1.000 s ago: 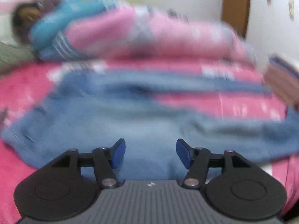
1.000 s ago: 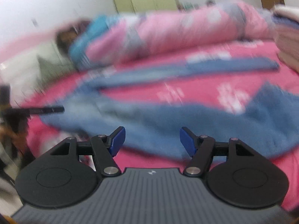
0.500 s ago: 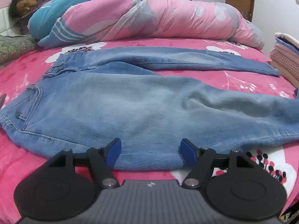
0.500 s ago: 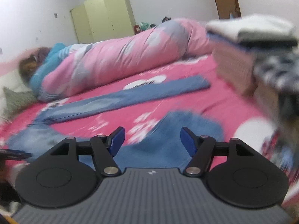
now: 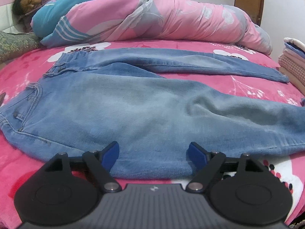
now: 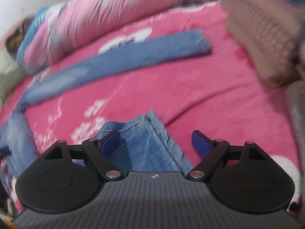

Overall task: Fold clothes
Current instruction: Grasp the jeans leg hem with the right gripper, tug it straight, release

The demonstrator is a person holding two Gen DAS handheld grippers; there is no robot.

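A pair of light blue jeans lies spread flat on the pink flowered bedspread, waistband at the left, both legs running right. My left gripper hovers over the near leg's lower edge; its jaws are opening and the pads do not press the cloth. In the blurred right wrist view my right gripper hangs above the hem end of the near leg. Its jaws are opening too, with the denim under them but not pinched. The far leg stretches across behind.
A person lies asleep under a pink and blue quilt along the far side of the bed. A stack of folded clothes stands at the right edge, close to the right gripper. A door is behind.
The right gripper swept right along the near leg to its hem, and its jaws widened a little. The left gripper settled at the leg's near edge with its jaws spreading wider.
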